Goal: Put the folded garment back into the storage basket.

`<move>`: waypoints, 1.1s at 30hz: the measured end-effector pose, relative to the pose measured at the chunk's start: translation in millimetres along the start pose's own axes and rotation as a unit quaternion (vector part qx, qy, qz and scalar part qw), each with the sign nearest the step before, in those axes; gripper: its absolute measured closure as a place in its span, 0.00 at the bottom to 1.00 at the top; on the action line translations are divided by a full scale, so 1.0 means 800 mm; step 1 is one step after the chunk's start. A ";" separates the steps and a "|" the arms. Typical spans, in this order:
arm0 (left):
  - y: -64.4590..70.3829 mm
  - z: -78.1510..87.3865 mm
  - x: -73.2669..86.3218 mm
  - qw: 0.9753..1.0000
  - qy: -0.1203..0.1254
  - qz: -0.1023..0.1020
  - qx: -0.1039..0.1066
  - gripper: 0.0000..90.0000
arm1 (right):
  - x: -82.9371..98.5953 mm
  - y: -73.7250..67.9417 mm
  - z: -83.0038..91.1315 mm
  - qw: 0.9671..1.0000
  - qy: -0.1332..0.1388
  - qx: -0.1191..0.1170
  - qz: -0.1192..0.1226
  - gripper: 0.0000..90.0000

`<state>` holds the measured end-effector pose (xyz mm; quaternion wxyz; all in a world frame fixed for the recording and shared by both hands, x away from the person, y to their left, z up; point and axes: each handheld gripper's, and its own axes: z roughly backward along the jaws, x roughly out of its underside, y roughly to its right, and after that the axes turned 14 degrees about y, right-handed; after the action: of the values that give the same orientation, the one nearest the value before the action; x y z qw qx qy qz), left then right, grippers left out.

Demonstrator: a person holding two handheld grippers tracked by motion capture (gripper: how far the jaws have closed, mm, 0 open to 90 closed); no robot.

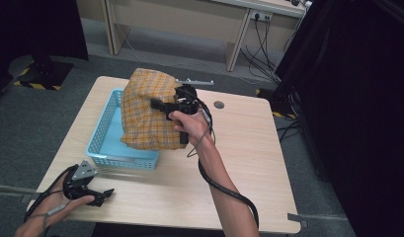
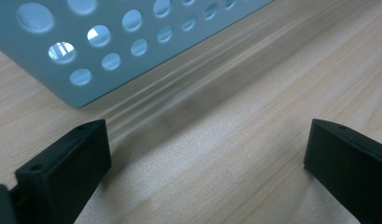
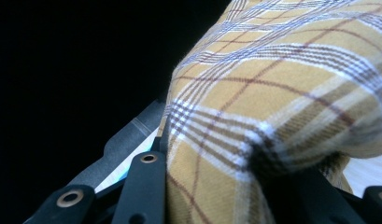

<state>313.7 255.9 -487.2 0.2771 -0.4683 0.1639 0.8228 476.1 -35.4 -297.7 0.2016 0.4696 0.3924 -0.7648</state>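
Observation:
A yellow plaid cloth point(image 1: 147, 111) hangs bunched above the light blue perforated basket point(image 1: 103, 148) on the wooden table point(image 1: 249, 148). My right gripper point(image 1: 157, 104) is shut on the cloth's right side and holds it up. In the right gripper view the cloth point(image 3: 282, 93) is pinched in that gripper point(image 3: 226, 196), with folds draping over the jaws. My left gripper point(image 1: 108, 193) rests low at the table's front left corner, open and with nothing in it. In the left gripper view it point(image 2: 207, 163) has its jaws far apart over bare wood, and the basket's holed wall point(image 2: 86, 56) stands just ahead.
A round cable hole point(image 1: 219, 104) sits in the table right of the cloth. Behind the table stand a wooden desk point(image 1: 189, 19) and loose cables point(image 1: 261, 54) on the floor. A dark curtain point(image 1: 352, 98) runs along the right side.

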 end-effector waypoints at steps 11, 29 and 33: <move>0.000 0.000 0.000 1.000 0.000 0.000 0.002 0.00 | 0.011 -0.011 -0.044 1.000 -0.023 0.000 -0.011 0.75; 0.000 0.001 0.000 1.000 -0.001 -0.003 0.005 0.00 | 0.031 -0.021 -0.095 0.998 -0.050 0.016 -0.024 0.74; 0.001 0.001 0.000 1.000 -0.001 -0.002 0.005 0.00 | 0.040 -0.018 -0.103 0.998 -0.057 0.022 -0.028 0.74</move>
<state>312.8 255.9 -487.2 0.2813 -0.4668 0.1668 0.8217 497.2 40.4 -340.4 0.1924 0.4182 0.3762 -0.8041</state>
